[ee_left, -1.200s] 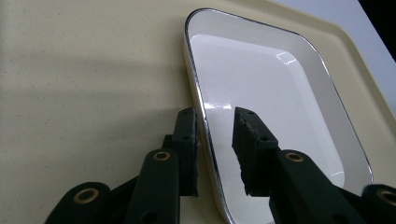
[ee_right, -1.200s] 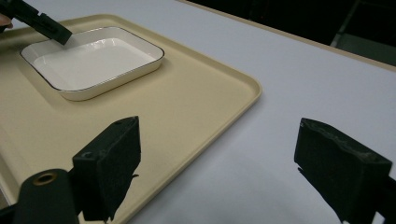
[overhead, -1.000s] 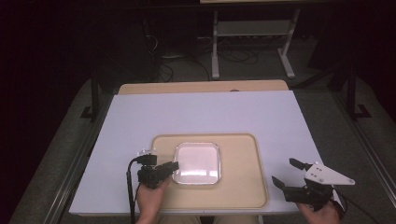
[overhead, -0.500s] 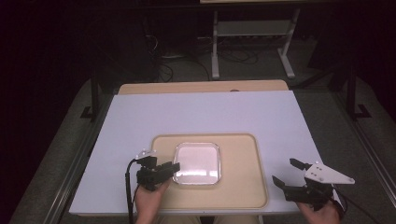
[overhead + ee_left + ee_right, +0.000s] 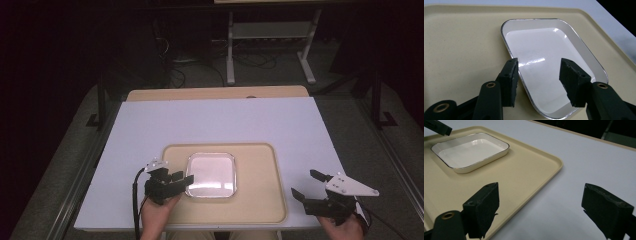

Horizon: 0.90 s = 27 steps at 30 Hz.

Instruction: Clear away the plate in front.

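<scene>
Square white gold-rimmed ceramic dish [image 5: 549, 67] on beige plastic tray [image 5: 260, 200]; left gripper [image 5: 539, 80] jaws, just been opening, straddle its rim unclamped (risk: snagging, tipping); right gripper [image 5: 549, 212] open, empty.

1. Setting: a lab or test room, dim outside the lit table [image 5: 150, 130].
2. Evidence: white work surface on a bare frame; cables [image 5: 200, 65] trailing over grey carpet; a metal stand [image 5: 267, 37] behind.
3. One tray [image 5: 260, 200], staged alone.
</scene>
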Each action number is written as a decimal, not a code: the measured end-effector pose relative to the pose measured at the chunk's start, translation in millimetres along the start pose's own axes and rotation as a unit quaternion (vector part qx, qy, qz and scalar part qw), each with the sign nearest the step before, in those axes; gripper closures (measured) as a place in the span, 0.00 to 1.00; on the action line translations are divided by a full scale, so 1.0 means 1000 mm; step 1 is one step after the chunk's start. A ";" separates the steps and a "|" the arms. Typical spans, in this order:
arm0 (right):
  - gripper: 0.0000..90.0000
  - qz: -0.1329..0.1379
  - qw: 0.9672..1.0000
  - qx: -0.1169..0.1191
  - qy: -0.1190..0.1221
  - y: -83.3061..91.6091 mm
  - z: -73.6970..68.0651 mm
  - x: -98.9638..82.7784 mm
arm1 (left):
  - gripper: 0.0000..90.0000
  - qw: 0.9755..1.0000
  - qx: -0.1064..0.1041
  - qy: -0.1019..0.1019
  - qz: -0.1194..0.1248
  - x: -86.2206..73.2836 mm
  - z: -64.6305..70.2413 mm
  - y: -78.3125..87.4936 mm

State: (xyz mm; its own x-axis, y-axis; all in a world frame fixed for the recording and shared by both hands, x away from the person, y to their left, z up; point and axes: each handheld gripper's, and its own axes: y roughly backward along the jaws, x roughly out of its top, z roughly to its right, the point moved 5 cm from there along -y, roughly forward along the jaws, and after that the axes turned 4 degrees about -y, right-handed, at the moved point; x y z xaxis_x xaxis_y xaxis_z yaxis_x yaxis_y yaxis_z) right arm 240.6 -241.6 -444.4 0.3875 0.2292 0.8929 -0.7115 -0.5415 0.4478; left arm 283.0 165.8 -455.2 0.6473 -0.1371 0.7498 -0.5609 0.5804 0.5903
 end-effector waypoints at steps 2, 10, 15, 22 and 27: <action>0.15 0.000 1.000 0.000 0.000 0.000 0.000 0.000 | 0.54 1.000 -0.003 -0.008 0.002 0.001 0.000 0.002; 0.15 -0.002 1.000 -0.001 0.001 -0.001 0.000 0.000 | 0.52 0.999 -0.015 -0.037 0.005 0.003 0.001 0.006; 0.15 -0.002 1.000 0.000 0.000 0.000 0.000 0.000 | 0.50 0.998 -0.024 -0.063 0.006 0.005 0.002 0.008; 0.15 -0.001 1.000 0.000 0.000 0.000 0.000 0.000 | 0.45 0.995 -0.025 -0.097 0.011 0.009 0.006 0.011; 0.15 -0.002 1.000 0.000 -0.002 -0.001 0.000 0.000 | 0.43 0.992 -0.025 -0.122 0.019 0.012 0.008 0.015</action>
State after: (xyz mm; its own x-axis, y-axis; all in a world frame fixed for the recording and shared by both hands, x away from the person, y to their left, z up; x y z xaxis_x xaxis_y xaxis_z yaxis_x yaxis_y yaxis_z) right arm 240.9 -241.3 -444.9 0.3935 0.2281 0.8906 -0.7096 -0.5405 0.4519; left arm 278.2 166.6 -435.1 0.4779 -0.3012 0.8251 -0.5529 0.6267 0.5491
